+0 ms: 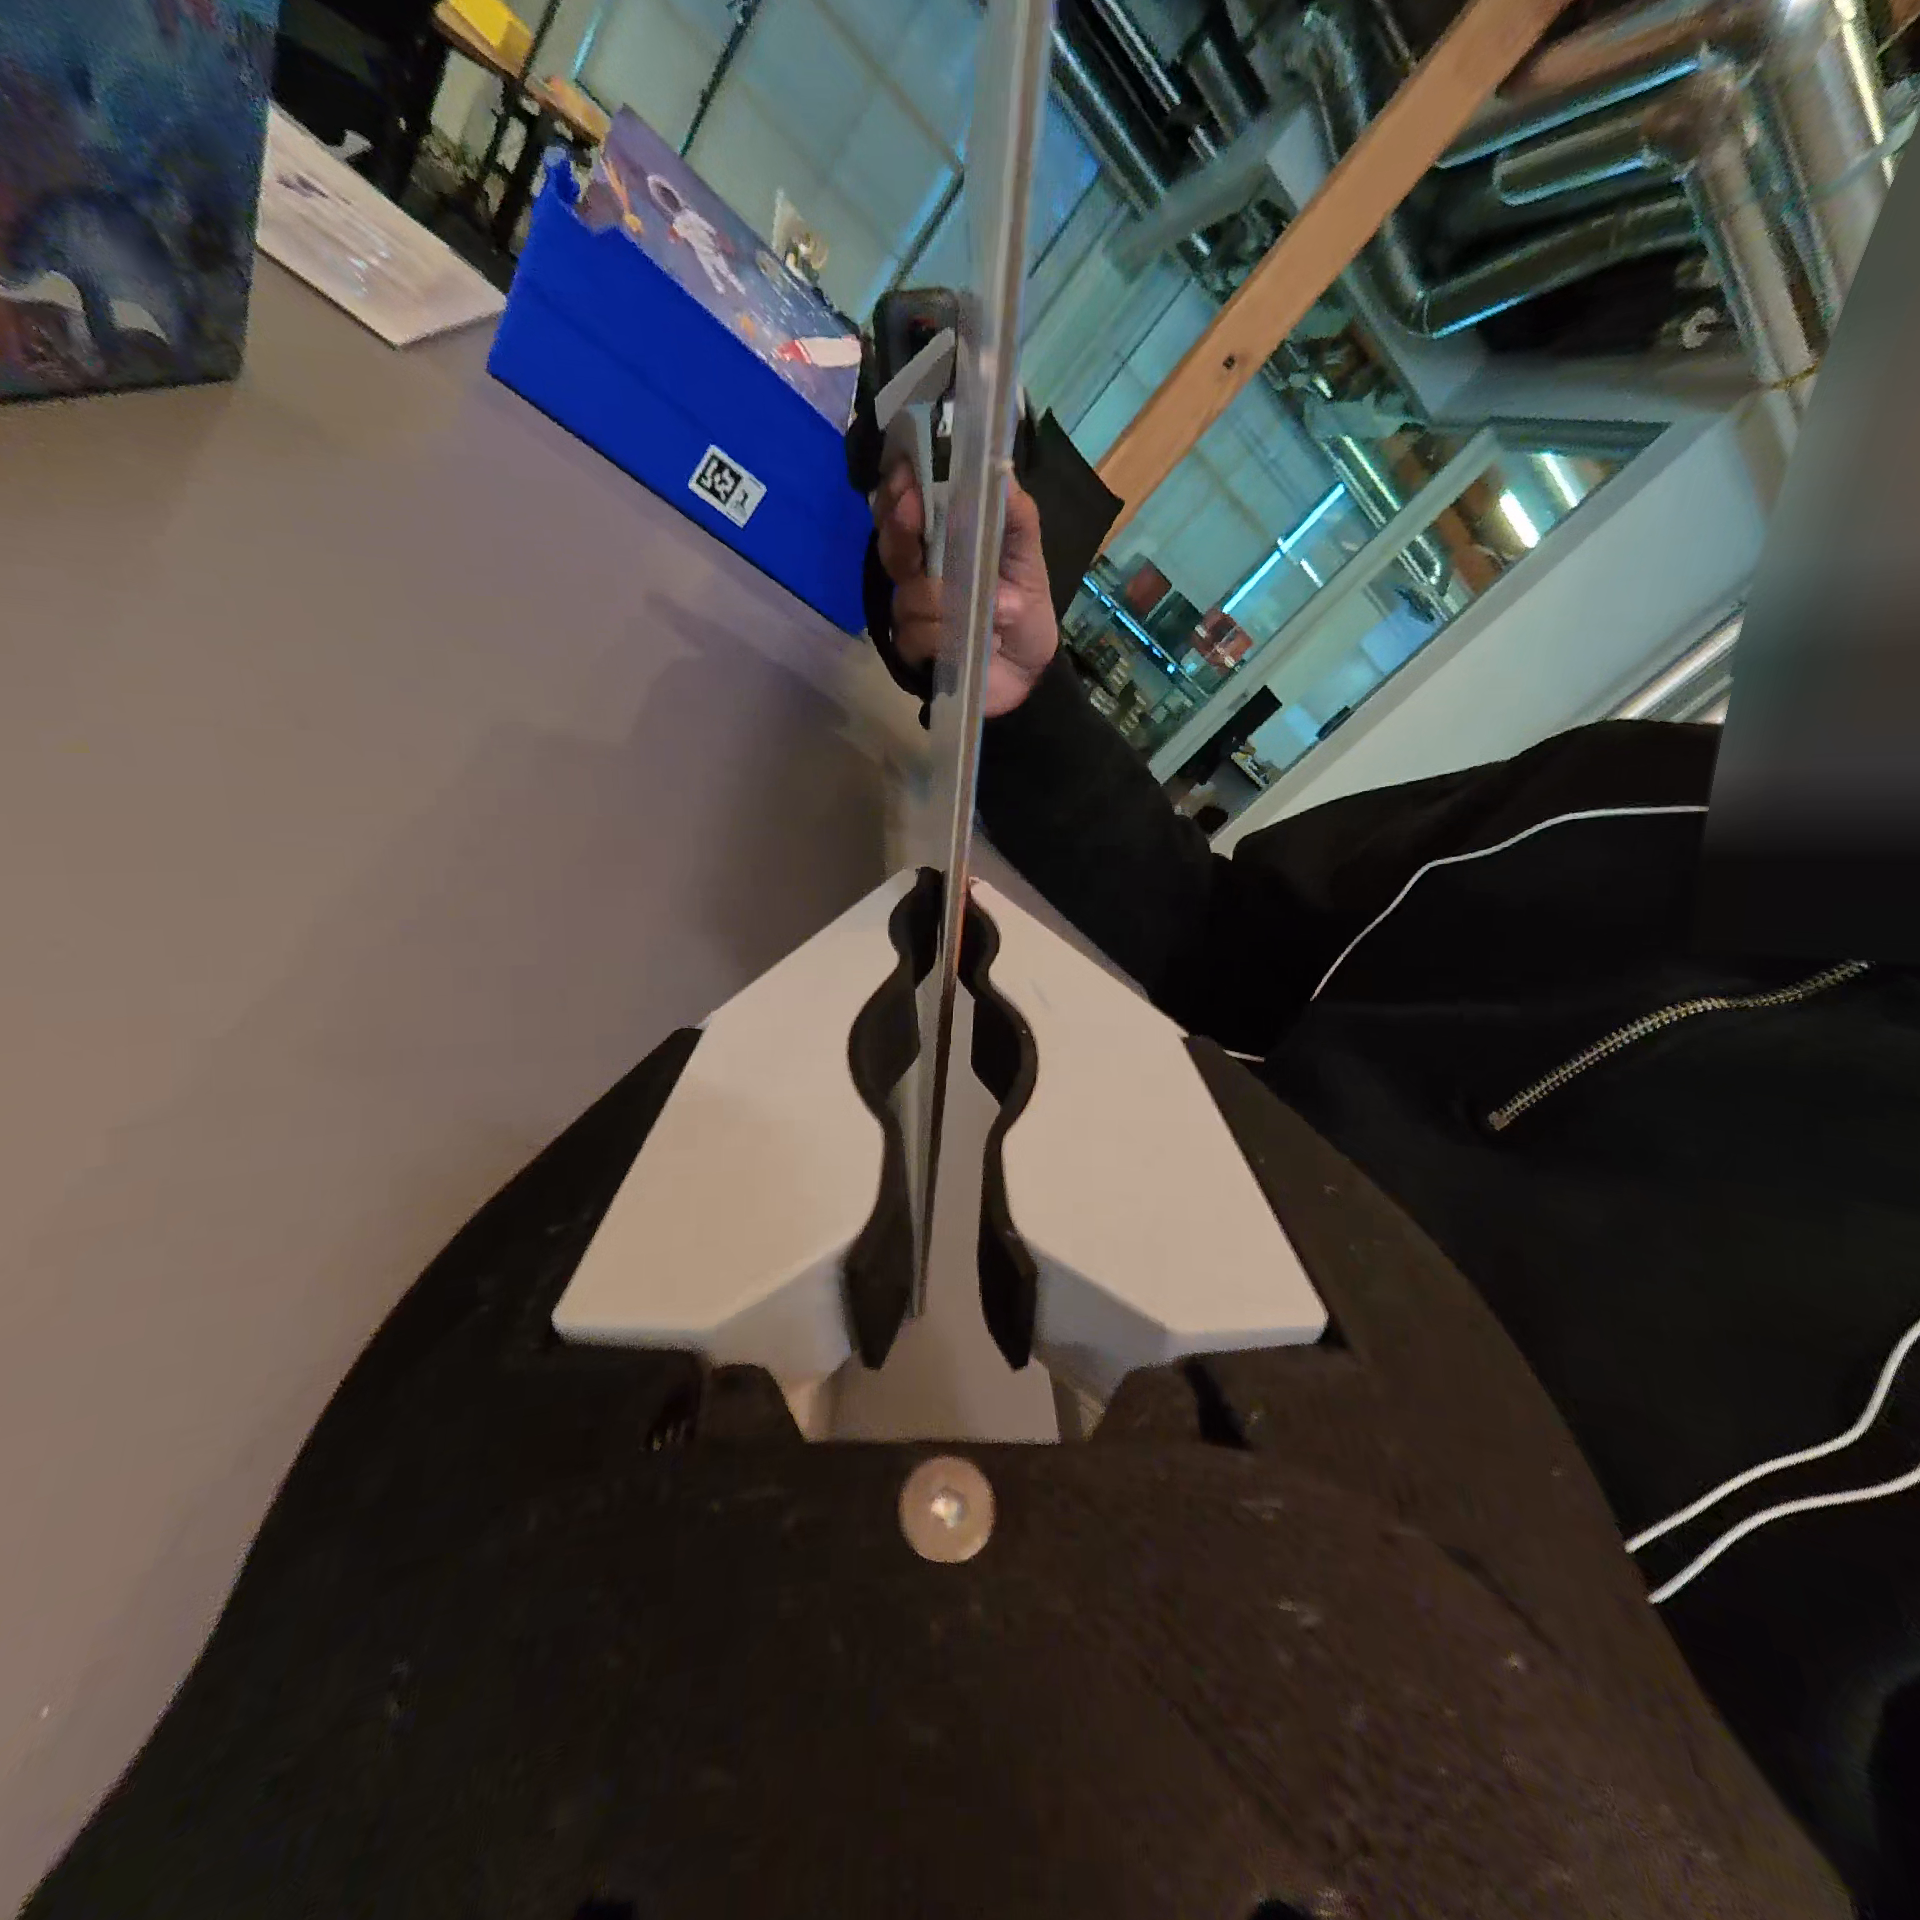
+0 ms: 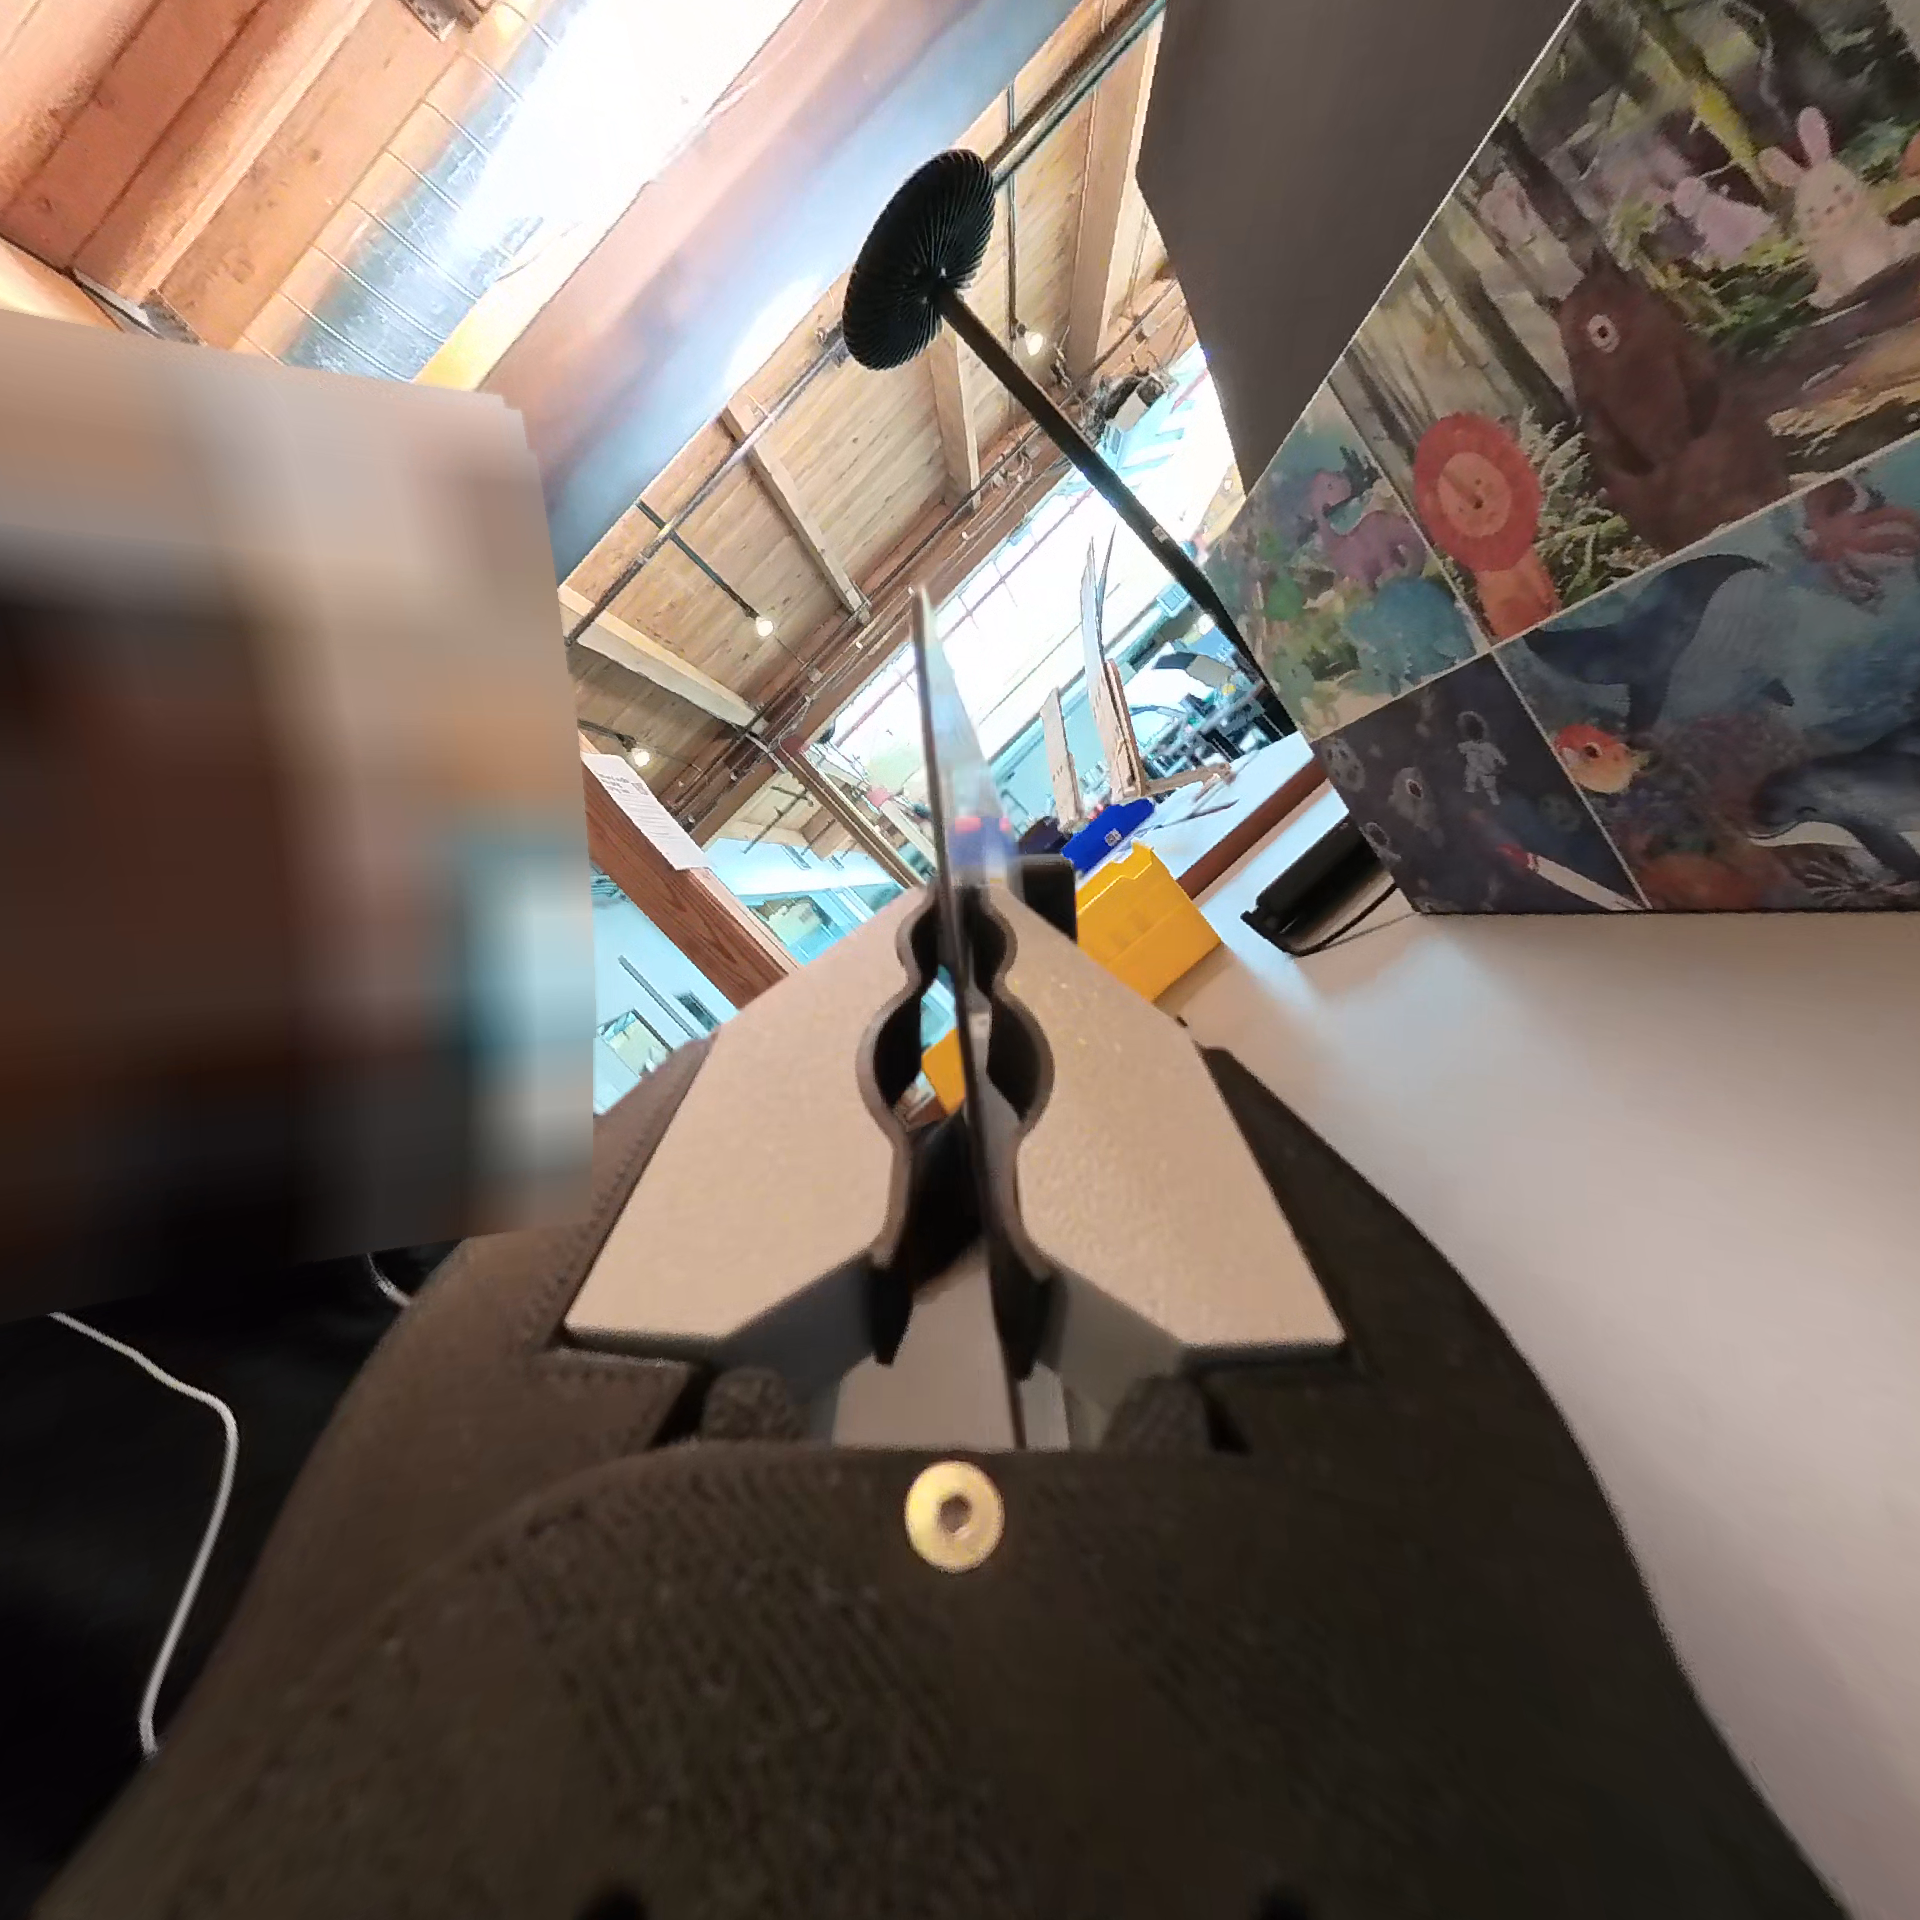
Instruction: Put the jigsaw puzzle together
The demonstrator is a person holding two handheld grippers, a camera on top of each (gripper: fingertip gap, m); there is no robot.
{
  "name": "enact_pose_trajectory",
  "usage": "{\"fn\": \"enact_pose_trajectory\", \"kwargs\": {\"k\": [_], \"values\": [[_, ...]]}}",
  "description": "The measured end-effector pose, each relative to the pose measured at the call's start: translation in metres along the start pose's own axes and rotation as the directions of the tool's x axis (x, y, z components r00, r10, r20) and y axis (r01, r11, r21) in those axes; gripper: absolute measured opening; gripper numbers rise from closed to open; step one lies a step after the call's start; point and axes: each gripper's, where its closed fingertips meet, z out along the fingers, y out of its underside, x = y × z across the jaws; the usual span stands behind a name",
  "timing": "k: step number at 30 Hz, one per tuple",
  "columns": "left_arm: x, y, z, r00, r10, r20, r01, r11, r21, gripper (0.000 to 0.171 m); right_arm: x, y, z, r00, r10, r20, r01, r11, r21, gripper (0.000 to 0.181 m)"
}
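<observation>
Left wrist view gave me my left tongs clamped on a thin flat board seen edge-on, its edge running up between the two pale fingers and on past the top of the picture. I took this board for the jigsaw puzzle's tray, though its face was hidden from me. Farther along the same edge, my right tongs gripped it too, with the person's hand and black sleeve behind. Left of the board lay the grey desk, and beyond it a blue bin holding a picture card with astronauts. At the far left a dark printed box stood on the desk, a white sheet beside it. From the right wrist view, my right tongs were closed on the board's thin edge, which rose above the fingertips. To the right, on the desk, stood a large picture box covered with animal scenes. Farther off sat a yellow bin, and above it a black round disc on a pole against the wooden ceiling.
</observation>
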Motion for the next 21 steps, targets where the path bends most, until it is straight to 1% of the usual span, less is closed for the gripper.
{"fn": "enact_pose_trajectory", "kwargs": {"k": [3,6,9,12,15,18,21], "values": [[0.001,-0.011,-0.005,1.000,-0.001,0.009,0.001,0.998,0.060,0.000,0.001,-0.008,-0.004,1.000,0.025,0.013,-0.026,0.998,0.052,0.018],[0.005,-0.021,-0.011,0.999,-0.030,-0.029,0.033,0.991,0.126,0.000,0.003,-0.010,-0.007,0.999,0.037,0.027,-0.038,0.997,0.067,0.028],[0.003,-0.027,-0.018,0.998,-0.054,-0.041,0.061,0.984,0.170,0.000,0.008,-0.005,-0.006,0.999,0.036,0.003,-0.036,0.998,0.042,0.033],[0.000,-0.031,-0.022,0.998,-0.054,-0.024,0.058,0.979,0.195,0.000,0.018,0.001,-0.005,0.998,0.012,-0.063,-0.013,1.000,-0.002,0.036],[-0.001,-0.038,-0.029,0.997,-0.071,-0.031,0.077,0.965,0.249,0.000,0.027,0.005,-0.007,0.992,-0.010,-0.126,0.007,1.000,-0.029,0.039],[-0.001,-0.046,-0.040,0.994,-0.093,-0.060,0.108,0.945,0.309,0.000,0.033,0.003,-0.010,0.987,-0.004,-0.159,0.001,1.000,-0.019,0.042],[-0.006,-0.052,-0.049,0.995,-0.101,-0.015,0.100,0.931,0.352,0.000,0.034,-0.001,-0.014,0.987,0.012,-0.160,-0.011,1.000,0.003,0.043]]}}
